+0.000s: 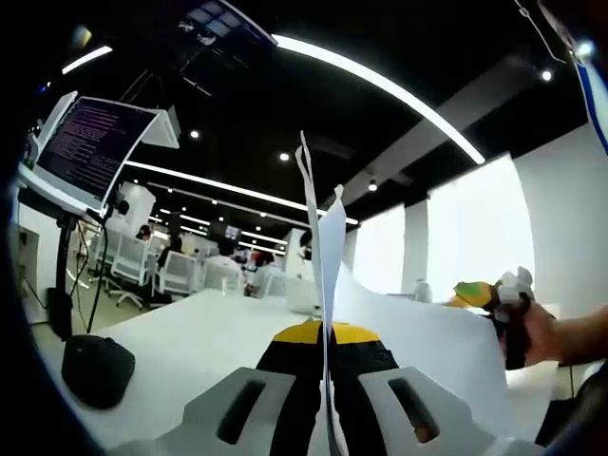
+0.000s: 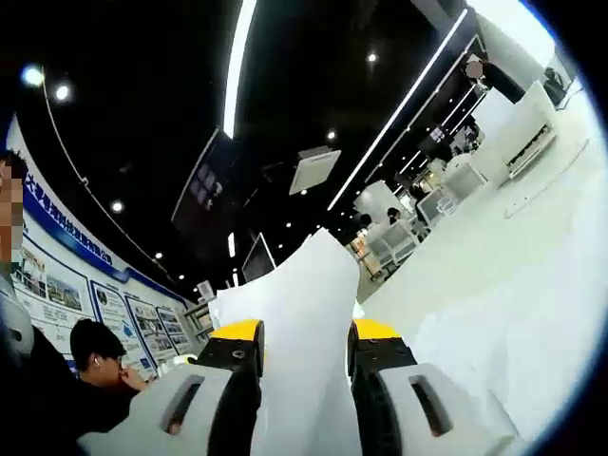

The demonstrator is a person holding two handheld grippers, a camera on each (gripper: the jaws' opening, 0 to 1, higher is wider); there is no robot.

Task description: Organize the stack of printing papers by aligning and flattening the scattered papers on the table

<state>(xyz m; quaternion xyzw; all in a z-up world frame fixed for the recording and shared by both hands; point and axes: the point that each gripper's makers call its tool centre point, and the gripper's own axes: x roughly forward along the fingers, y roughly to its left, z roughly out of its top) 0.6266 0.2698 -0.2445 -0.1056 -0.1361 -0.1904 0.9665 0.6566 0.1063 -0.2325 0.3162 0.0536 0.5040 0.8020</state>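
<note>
papers [image 1: 328,275] between tongs [image 1: 326,356], above table [image 1: 190,332]

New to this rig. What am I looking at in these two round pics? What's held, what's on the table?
There is no robot arm here. A person holds a two-jaw claw in each hand, and a fisheye camera rides on each claw, looking forward along its jaws.

In the left gripper view, the left claw is shut on the sheets of paper, seen edge-on and standing up. The white table carries a dark rounded object. At the right edge is the other claw in the person's hand. A monitor stands at the upper left.

In the right gripper view, the right claw has the paper between its jaws, seen broadside. The jaws look closed on it.
</note>
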